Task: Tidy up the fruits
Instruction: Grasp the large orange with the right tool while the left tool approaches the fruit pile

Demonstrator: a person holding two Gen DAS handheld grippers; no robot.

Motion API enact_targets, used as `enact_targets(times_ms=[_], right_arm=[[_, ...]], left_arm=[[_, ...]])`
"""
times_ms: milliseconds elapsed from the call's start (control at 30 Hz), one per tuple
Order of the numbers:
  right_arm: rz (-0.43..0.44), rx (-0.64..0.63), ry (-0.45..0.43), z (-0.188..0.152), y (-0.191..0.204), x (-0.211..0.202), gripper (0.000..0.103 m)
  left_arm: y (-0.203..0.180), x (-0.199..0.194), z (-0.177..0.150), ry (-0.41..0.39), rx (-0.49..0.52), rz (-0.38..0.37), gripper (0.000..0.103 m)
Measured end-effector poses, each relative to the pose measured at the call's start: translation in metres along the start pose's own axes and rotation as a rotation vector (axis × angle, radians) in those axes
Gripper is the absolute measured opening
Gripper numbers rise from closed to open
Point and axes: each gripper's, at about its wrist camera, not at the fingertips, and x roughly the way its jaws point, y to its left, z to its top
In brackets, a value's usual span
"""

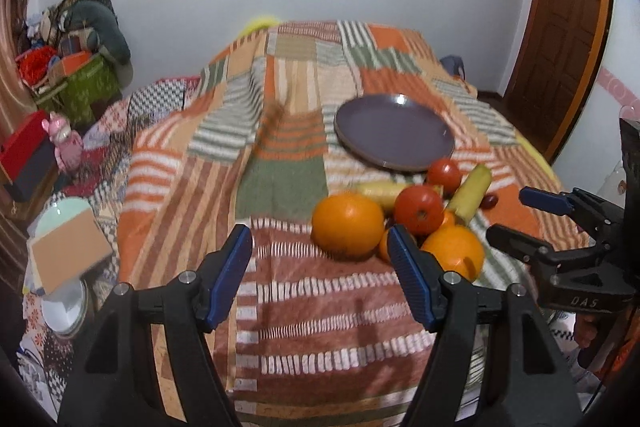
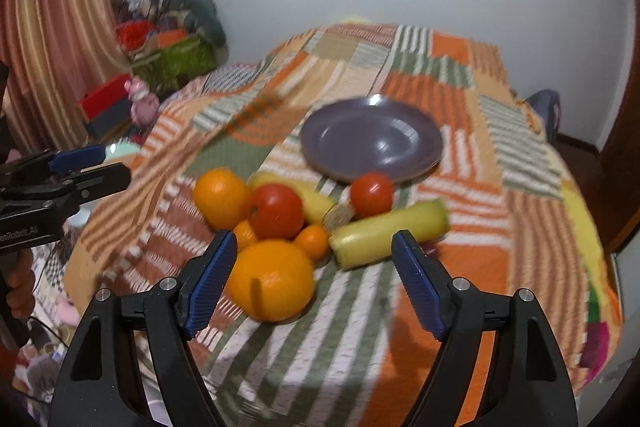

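Note:
A pile of fruit lies on the patchwork blanket: two large oranges (image 1: 347, 225) (image 2: 269, 281), two red tomatoes (image 1: 418, 209) (image 2: 371, 194), two yellow bananas (image 1: 470, 193) (image 2: 390, 233) and small tangerines (image 2: 313, 241). An empty purple plate (image 1: 394, 133) (image 2: 372, 139) sits just behind the pile. My left gripper (image 1: 318, 247) is open and empty, in front of and left of the fruit. My right gripper (image 2: 314, 253) is open and empty, hovering over the near orange and banana. Each gripper shows in the other's view, the right one (image 1: 516, 215) and the left one (image 2: 100, 163).
The blanket (image 1: 280, 155) covers a bed that drops off at the left and right. Left of the bed are a red box (image 1: 24, 151), a pink toy (image 1: 64, 143), a green bag (image 1: 86, 87) and stacked bowls (image 1: 64, 307). A wooden door (image 1: 560, 27) stands at the right.

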Motion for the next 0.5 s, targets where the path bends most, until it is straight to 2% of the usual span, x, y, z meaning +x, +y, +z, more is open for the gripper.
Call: enact_targets(times_ms=[167, 500], right_arm=[[0.043, 0.007, 0.081, -0.008, 0.006, 0.025, 0.077], [0.061, 0.029, 0.176, -0.016, 0.009, 0.059, 0.077]], left_arm=[[0.004, 0.016, -0.014, 0.063, -0.022, -0.017, 0.070], [0.001, 0.040, -0.021, 0.131, -0.022, -0.032, 0.071]])
